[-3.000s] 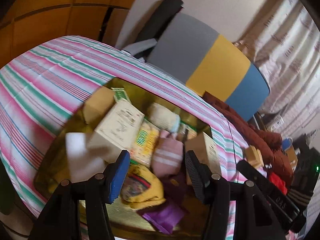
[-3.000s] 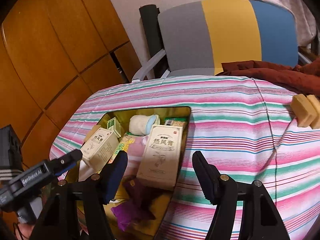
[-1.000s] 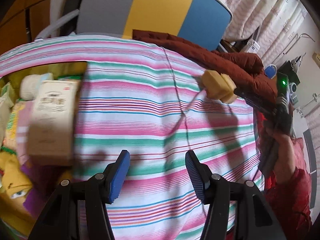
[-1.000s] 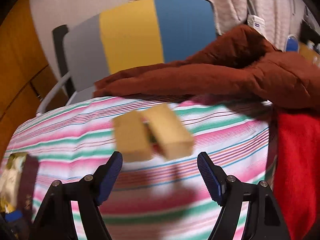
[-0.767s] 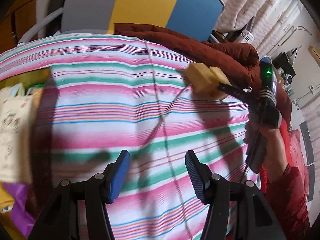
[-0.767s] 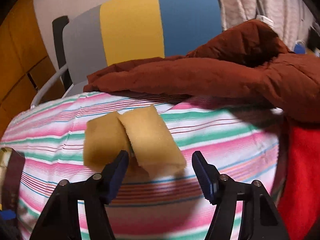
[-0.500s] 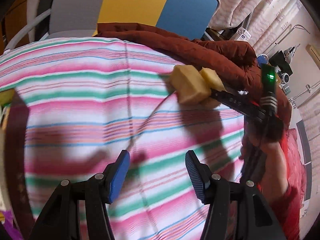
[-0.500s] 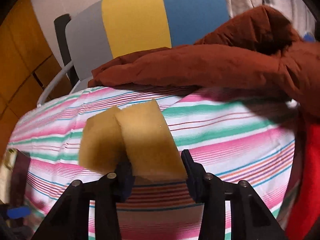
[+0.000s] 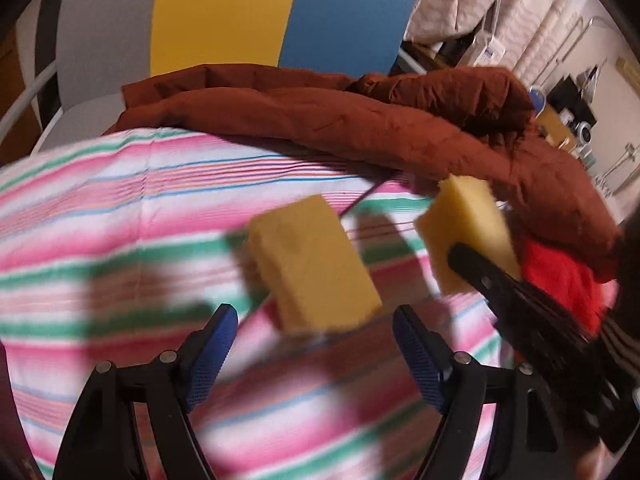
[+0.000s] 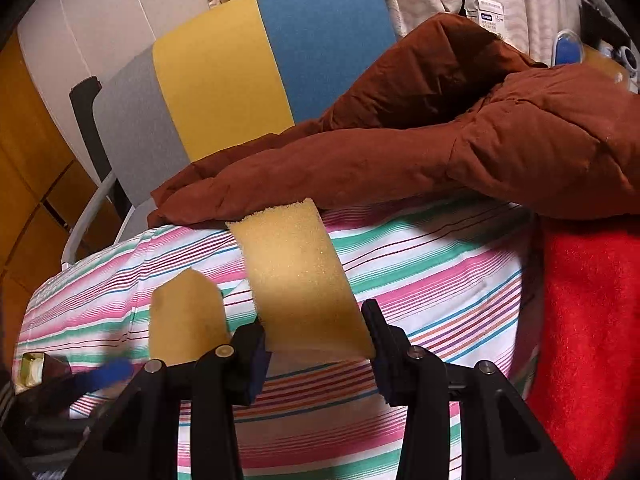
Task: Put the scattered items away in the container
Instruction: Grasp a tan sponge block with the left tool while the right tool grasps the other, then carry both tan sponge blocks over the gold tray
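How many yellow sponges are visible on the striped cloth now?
2. One sponge is clamped in the right tool. The other sponge lies on the cloth just ahead of the left tool, whose jaws are opening. More may be hidden outside these views.

Your left tool is a black plastic frame with two angled arms, each tipped with a blue pad that has a fine ribbed, knurled texture. Round silver screw heads sit on the arms, two per side. Your right tool is the same build: black arms, silver screws, dark blue pads mostly in shadow. From your left camera, your right tool shows as a long black arm with small screw heads and a ribbed black section. From your right camera, a blurred blue pad of your left tool shows at lower left.
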A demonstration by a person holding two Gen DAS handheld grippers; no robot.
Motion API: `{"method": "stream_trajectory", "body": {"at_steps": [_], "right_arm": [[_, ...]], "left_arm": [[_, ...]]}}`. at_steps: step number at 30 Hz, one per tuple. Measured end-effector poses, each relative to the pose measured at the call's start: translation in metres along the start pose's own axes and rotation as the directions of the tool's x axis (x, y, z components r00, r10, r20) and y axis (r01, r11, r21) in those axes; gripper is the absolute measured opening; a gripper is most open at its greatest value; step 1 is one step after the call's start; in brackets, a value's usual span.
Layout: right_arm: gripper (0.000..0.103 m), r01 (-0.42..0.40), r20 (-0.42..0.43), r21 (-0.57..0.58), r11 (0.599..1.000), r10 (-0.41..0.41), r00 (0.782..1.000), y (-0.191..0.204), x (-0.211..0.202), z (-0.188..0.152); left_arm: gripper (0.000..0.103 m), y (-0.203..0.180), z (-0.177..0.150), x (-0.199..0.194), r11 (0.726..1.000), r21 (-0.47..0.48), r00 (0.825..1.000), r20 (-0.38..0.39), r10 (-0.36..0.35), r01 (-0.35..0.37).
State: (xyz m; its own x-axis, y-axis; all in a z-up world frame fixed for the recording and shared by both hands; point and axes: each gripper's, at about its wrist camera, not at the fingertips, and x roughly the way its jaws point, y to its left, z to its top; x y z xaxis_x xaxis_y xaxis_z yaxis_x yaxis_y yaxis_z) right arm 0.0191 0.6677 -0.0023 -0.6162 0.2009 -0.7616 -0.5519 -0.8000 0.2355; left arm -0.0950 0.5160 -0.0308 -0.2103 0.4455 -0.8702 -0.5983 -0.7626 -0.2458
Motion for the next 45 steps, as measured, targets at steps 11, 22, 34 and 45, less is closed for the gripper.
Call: {"method": "stream_trajectory", "body": {"at_steps": [11, 22, 34, 45], "right_arm": [[0.043, -0.014, -0.010, 0.045, 0.999, 0.014, 1.000, -0.009, 0.003, 0.001], [0.043, -0.144, -0.040, 0.053, 0.988, 0.147, 0.988, 0.006, 0.015, -0.009], [0.043, -0.176, -0.046, -0.116, 0.977, 0.172, 0.984, 0.055, 0.014, -0.031], [0.043, -0.193, -0.053, -0.277, 0.941, 0.185, 0.981, 0.122, -0.012, -0.056]], "left_arm": [[0.051, 0.009, -0.013, 0.021, 0.997, 0.068, 0.999, -0.012, -0.043, 0.043], [0.046, 0.028, -0.053, -0.043, 0.993, 0.060, 0.993, 0.045, -0.106, 0.104], [0.046, 0.088, -0.128, -0.116, 0.991, -0.019, 0.985, 0.112, -0.128, 0.131], [0.046, 0.171, -0.180, -0.196, 0.988, -0.109, 0.971, 0.224, -0.082, 0.109]]}}
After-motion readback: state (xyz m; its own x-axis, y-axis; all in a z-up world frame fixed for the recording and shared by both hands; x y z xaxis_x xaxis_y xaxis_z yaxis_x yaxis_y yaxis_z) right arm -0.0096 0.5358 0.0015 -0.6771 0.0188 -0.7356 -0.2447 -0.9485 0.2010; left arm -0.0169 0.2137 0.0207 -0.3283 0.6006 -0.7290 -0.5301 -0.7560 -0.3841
